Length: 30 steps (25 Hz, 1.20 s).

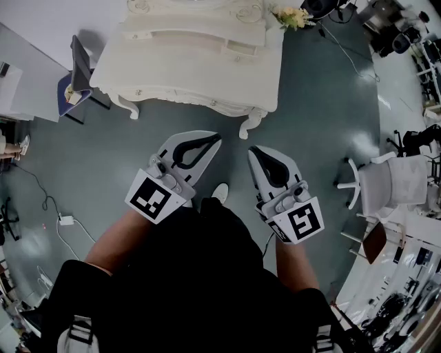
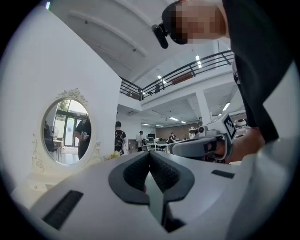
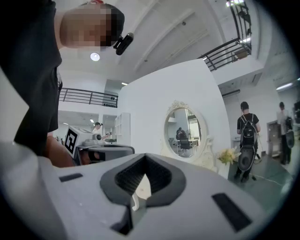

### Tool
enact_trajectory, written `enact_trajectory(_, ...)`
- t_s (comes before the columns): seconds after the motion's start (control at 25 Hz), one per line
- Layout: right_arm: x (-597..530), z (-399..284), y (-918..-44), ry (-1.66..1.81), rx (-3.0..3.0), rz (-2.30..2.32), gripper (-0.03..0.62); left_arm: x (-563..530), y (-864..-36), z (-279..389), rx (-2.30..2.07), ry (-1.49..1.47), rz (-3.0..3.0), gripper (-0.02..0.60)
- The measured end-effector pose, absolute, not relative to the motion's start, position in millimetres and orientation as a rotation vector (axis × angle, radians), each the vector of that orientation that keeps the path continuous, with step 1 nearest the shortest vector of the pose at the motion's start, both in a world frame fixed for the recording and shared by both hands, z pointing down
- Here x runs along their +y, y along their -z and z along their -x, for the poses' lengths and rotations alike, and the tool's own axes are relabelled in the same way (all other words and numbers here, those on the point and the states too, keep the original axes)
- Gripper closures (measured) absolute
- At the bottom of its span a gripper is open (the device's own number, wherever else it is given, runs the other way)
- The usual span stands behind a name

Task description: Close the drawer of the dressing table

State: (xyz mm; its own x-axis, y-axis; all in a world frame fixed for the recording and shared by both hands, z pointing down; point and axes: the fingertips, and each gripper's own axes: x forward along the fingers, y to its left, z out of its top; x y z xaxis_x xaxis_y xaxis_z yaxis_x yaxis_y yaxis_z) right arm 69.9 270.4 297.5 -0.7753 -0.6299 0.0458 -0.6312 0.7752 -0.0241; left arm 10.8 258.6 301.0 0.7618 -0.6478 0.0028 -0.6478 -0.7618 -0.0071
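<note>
The white dressing table point(image 1: 207, 76) stands on the grey floor ahead of me, at the top of the head view. On its upper tier a small drawer point(image 1: 242, 47) sticks out toward me. Its oval mirror point(image 2: 65, 132) point(image 3: 183, 133) shows in both gripper views. My left gripper point(image 1: 216, 138) point(image 2: 150, 154) and right gripper point(image 1: 253, 151) point(image 3: 145, 157) hang side by side in front of my body. Both stop short of the table's front edge and touch nothing. Each is shut with nothing between its dark pads.
Yellow flowers point(image 1: 293, 15) sit at the table's right end. A dark chair point(image 1: 79, 76) stands left of the table and a white office chair point(image 1: 386, 183) to the right. Cables and a plug point(image 1: 65, 220) lie on the floor at the left. People point(image 3: 247, 136) stand further off.
</note>
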Motion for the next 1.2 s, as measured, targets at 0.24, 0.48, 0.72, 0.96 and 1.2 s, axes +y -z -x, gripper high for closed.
enact_trajectory(0.24, 304.3, -49.4, -296.3, -0.049, -2.914, -1.065, 0.594, 290.9, -303.1, 15.2, 1.099, -0.016, 2.949, 0.589)
enact_trajectory(0.48, 315.6, -45.8, -298.6, -0.055, -2.885, -1.107, 0.594, 304.2, -305.0, 21.7, 1.087, -0.02, 2.954, 0.589)
enact_trajectory(0.72, 316.7, -47.6, -293.9, -0.032, -2.887, -1.123, 0.594, 309.2, -297.3, 12.4, 1.053, -0.045, 2.96, 0.589)
enact_trajectory(0.96, 306.9, -52.6, -290.5, -0.009, -2.905, -1.111, 0.594, 302.1, -291.4, -0.2, 1.039, -0.067, 2.949, 0.589)
enact_trajectory(1.2, 295.3, -66.2, -292.1, -0.019, -2.926, -1.07, 0.594, 290.6, -292.1, -16.8, 1.072, -0.054, 2.944, 0.588)
